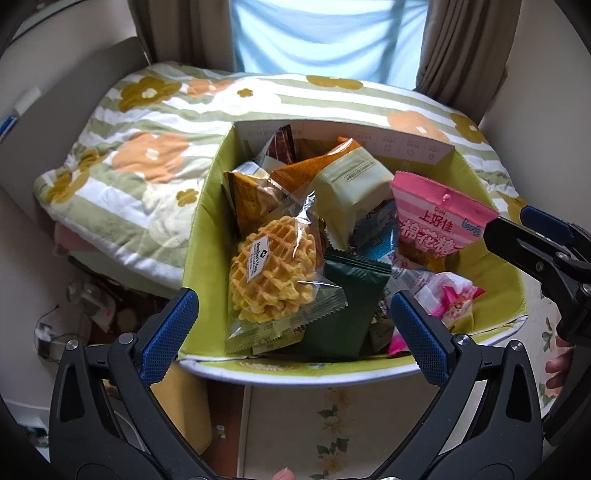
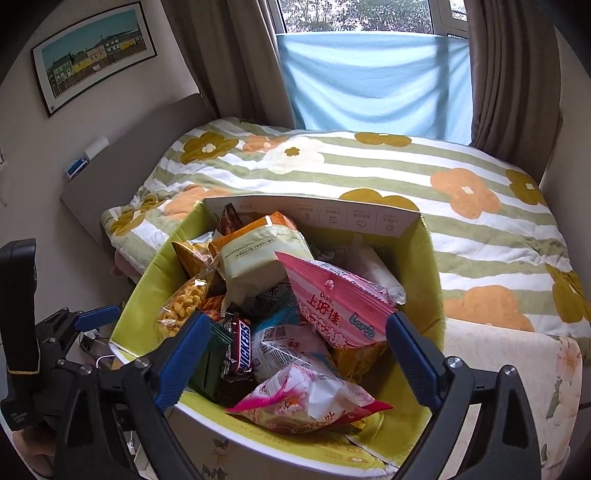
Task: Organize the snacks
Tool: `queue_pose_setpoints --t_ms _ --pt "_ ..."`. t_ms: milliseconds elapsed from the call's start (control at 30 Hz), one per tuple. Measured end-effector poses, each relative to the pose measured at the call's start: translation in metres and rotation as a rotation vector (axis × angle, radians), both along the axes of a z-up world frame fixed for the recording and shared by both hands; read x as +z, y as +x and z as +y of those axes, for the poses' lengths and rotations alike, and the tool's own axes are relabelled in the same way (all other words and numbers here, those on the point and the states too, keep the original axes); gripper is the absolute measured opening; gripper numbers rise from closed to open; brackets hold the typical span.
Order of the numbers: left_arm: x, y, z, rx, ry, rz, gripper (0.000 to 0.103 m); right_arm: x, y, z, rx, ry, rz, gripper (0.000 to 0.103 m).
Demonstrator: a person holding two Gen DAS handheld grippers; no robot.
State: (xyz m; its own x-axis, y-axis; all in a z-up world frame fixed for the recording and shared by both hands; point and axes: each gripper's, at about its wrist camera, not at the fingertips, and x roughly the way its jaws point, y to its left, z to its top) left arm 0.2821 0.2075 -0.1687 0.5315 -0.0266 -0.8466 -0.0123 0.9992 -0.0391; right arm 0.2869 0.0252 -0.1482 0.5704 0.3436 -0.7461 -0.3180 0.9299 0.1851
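Both grippers spread wide, empty, over full snack box (image 1: 207,221).
Waffle pack (image 1: 273,273) plain from left gripper (image 1: 295,325); Snickers bar (image 2: 242,349) only from right gripper (image 2: 297,358).

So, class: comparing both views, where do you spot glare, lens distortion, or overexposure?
Left wrist view: glare glints on the waffle wrapper, and the box edges bow outward. Right wrist view: the window is bright, and the picture frame curves near the edge.
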Motion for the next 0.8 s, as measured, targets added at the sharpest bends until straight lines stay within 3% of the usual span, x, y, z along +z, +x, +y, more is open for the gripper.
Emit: queue_pose_setpoints --t_ms 233,467,533,700,800 --pt "0.046 -0.041 -0.033 -0.01 0.031 -0.101 0.103 0.036 -0.041 -0.046 -0.042 0.015 -0.102 0.095" --pt "0.118 -0.103 -0.082 -0.035 -0.015 -0.308 0.103 0.092 -0.105 -0.117 -0.135 -0.016 -0.223 0.095" --pt "0.136 -0.123 -0.097 -0.035 -0.003 -0.366 0.103 0.106 -0.126 -0.134 -0.171 -0.037 -0.263 0.103" --pt "0.159 -0.166 -0.131 -0.032 0.062 -0.448 0.103 0.125 -0.169 -0.167 -0.258 -0.084 -0.321 0.103" --pt "0.164 -0.186 -0.142 -0.036 0.058 -0.462 0.103 0.127 -0.185 -0.174 -0.278 -0.11 -0.335 0.103"
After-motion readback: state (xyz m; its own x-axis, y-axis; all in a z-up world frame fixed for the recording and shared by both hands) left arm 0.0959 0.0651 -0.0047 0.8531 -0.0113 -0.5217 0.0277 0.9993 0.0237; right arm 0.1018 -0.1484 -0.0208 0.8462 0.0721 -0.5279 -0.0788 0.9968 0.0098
